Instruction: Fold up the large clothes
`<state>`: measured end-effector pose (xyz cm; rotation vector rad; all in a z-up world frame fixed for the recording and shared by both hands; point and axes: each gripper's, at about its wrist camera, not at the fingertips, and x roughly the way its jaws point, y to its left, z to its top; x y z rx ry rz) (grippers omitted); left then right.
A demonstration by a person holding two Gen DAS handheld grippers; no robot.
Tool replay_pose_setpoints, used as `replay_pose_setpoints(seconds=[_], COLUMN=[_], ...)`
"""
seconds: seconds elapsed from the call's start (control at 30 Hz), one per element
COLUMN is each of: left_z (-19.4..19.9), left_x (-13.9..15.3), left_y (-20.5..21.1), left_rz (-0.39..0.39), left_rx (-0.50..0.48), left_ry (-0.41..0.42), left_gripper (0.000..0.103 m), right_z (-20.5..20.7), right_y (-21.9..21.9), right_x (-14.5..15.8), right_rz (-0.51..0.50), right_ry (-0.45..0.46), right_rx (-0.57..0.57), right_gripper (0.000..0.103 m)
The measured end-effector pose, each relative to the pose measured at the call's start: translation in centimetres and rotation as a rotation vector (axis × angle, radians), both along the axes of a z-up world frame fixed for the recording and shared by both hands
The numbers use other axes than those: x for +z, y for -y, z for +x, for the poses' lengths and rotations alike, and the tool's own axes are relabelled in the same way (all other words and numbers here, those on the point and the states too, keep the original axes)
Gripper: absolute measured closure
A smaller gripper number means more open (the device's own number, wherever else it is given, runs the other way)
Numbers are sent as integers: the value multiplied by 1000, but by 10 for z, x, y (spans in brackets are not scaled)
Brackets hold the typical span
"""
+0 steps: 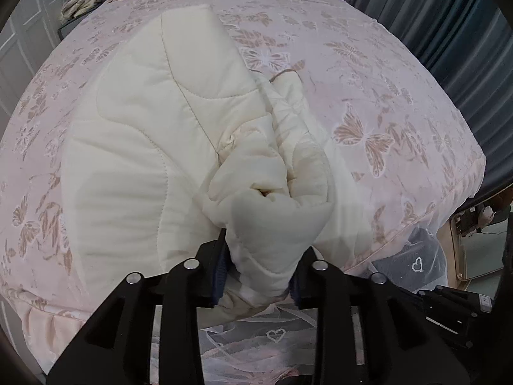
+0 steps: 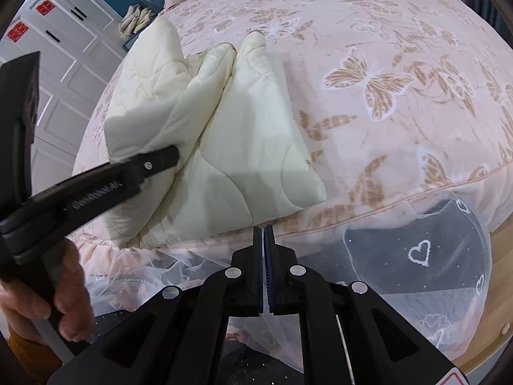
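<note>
A cream quilted padded garment [image 1: 144, 147] lies folded in thick layers on a pink butterfly-print bed [image 1: 384, 102]. My left gripper [image 1: 259, 276] is shut on a bunched fold of the garment near the bed's front edge and holds it slightly raised. In the right wrist view the garment [image 2: 243, 147] lies near the bed's front left corner, and the left gripper [image 2: 160, 160] reaches into it from the left, held by a hand [image 2: 64, 301]. My right gripper [image 2: 264, 247] is shut and empty, just off the bed's front edge, apart from the garment.
A sheer white bed skirt with heart motifs [image 2: 416, 256] hangs below the bed edge. White cabinet doors [image 2: 64, 48] stand at left. Grey curtains [image 1: 449, 32] hang at right. A pile of pale items [image 1: 80, 3] sits on a stand beside the bed.
</note>
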<state>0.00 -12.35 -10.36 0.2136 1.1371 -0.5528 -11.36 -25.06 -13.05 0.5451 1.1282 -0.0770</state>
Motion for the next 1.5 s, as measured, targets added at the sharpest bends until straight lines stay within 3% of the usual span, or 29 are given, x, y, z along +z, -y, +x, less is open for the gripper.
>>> replay_pose_setpoints(seconds=[0.03,0.1,0.13,0.2,0.27,0.37,0.5,0.57,0.67,0.8,0.87,0.93,1.13,1.37,1.5], left_z=[-1,-6,-8,-16,-22,-29,-30,-28,-18,-10,-11,-11,-10,-14,-3], left_x=[3,17,25,43,57,70,49,31,7,0,-3,-5,0,35,43], left_y=[-1,-6,-11,-24,-37,-68,-95,-103,-117,-126,-126,-125,-124,-109,-89], left_rz=[-14,-74,-100,-138,-165,-175,-82,-39,-64,-24,13,21,-17,-111,-92], left_rx=[-4,-5,-6,-13,-4,32,86,118,184,218,208,203,188,156,145], left_ry=[-1,-6,-5,19,40,73,47,1,-108,-73,-40,-38,-53,3,42], left_gripper=[60,39,37,27,14,11,10,10,11,13,13,14,18,19,19], right_z=[-1,-1,-2,-2,-1,6,30,52,81,111,112,107,69,44,46], right_y=[-1,2,1,5,8,4,-19,-35,-53,-63,-66,-62,-30,15,9], right_x=[1,9,14,29,47,81,107,107,96,70,64,68,88,30,9], right_rz=[1,-10,-17,-31,-35,-56,-56,-65,-80,-34,-31,-36,-118,-80,-109], right_ry=[3,19,26,65,118,215,295,291,253,168,158,176,230,93,60], right_rx=[-2,-4,-4,-1,1,18,98,144,190,213,227,229,138,33,42], right_gripper=[96,96,95,84,57,47,40,40,40,44,75,84,87,87,87])
